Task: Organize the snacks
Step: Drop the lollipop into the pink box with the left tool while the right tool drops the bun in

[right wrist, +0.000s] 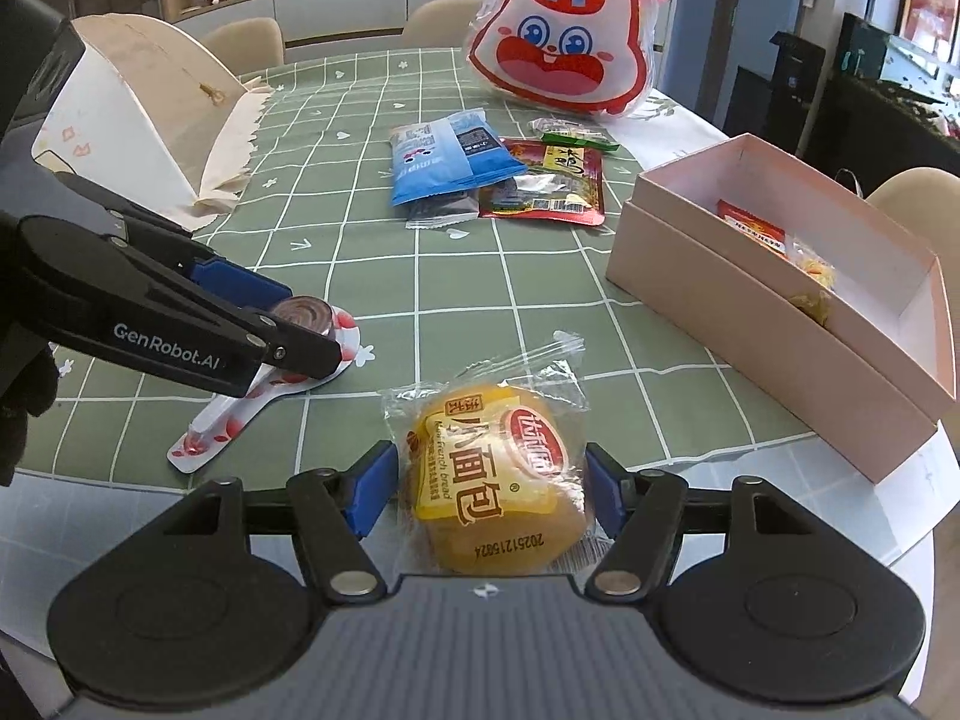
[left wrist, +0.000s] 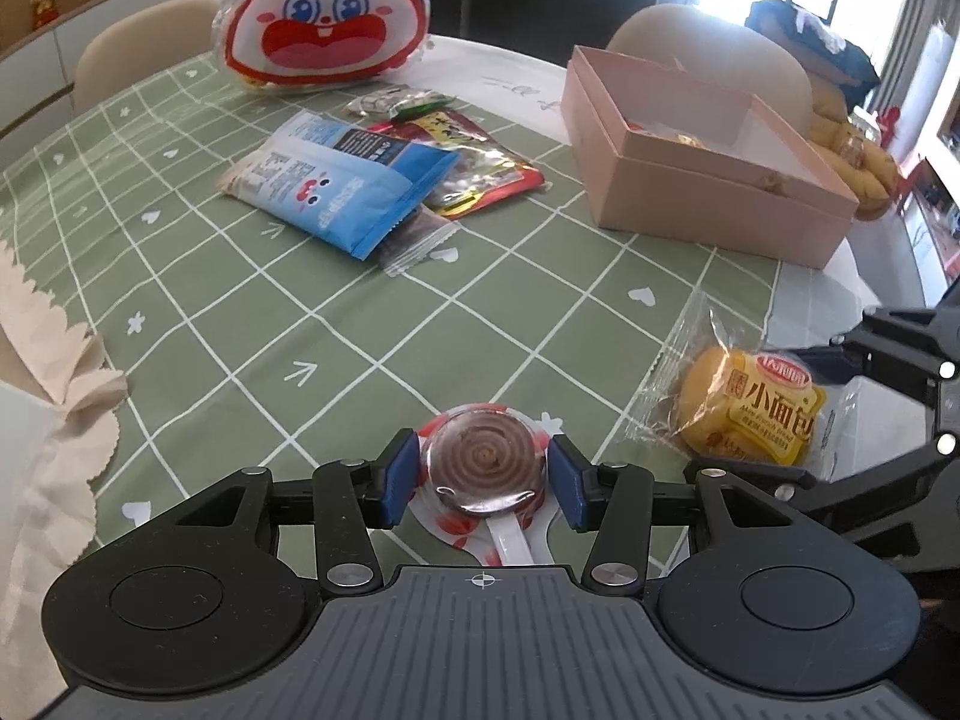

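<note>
A round chocolate-swirl lollipop (left wrist: 483, 462) in a red-and-white wrapper lies on the green checked tablecloth (left wrist: 252, 324). My left gripper (left wrist: 483, 447) is shut on it, with a blue pad against each side of its head. In the right wrist view the left gripper (right wrist: 306, 327) reaches in from the left over the lollipop (right wrist: 312, 313). A yellow bread roll (right wrist: 492, 480) in clear wrap lies at the table's near edge. My right gripper (right wrist: 489, 459) stands open around it, with a small gap at the left pad. The bread roll (left wrist: 750, 414) also shows in the left wrist view.
An open pink box (right wrist: 750, 300) with several wrapped snacks stands at the right. A blue packet (right wrist: 444, 156) and a red packet (right wrist: 552, 186) lie mid-table, with a rabbit-face bag (right wrist: 564, 36) behind them. A white paper bag (right wrist: 138, 120) stands at the left.
</note>
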### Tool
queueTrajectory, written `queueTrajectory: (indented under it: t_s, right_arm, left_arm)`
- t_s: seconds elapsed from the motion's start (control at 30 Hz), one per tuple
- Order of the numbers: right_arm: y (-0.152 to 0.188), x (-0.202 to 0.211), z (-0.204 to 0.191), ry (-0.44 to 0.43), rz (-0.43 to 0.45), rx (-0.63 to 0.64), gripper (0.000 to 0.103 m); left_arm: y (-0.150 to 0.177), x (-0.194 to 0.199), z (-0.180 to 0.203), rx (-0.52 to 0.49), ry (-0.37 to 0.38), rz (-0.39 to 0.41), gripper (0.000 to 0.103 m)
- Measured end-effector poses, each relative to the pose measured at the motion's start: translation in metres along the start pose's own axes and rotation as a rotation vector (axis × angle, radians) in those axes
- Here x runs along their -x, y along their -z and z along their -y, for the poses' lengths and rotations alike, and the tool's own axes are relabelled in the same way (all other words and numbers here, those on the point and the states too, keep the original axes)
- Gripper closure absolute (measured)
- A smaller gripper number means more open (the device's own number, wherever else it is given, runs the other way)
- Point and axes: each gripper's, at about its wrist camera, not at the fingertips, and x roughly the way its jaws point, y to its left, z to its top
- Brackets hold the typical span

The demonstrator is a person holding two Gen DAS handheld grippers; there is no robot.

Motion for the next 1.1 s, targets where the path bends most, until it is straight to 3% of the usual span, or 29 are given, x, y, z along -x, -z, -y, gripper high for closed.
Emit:
queueTrajectory:
  t_s: [0.4, 0.63, 0.8, 0.9, 1.03, 1.1]
  right_arm:
    - [0.0, 0.02, 0.015, 0.015, 0.044, -0.066, 0.044]
    - [0.005, 0.058, 0.045, 0.083, 0.133, -0.137, 0.044]
    - [0.016, 0.081, 0.073, 0.158, 0.142, -0.208, 0.044]
    - [0.019, 0.091, 0.084, 0.194, 0.147, -0.238, 0.044]
    - [0.019, 0.1, 0.091, 0.221, 0.161, -0.26, 0.044]
    - [0.017, 0.103, 0.089, 0.223, 0.172, -0.258, 0.044]
  left_arm:
    - [0.007, 0.006, 0.002, -0.04, -0.006, -0.002, 0.052]
    - [-0.005, 0.035, 0.006, 0.001, 0.085, 0.087, 0.052]
    - [-0.062, 0.064, 0.029, 0.007, 0.256, 0.2, 0.052]
    - [-0.115, 0.074, 0.053, -0.056, 0.283, 0.277, 0.052]
    - [-0.186, 0.061, 0.077, -0.05, 0.32, 0.345, 0.052]
    - [-0.213, 0.039, 0.084, -0.014, 0.333, 0.326, 0.052]
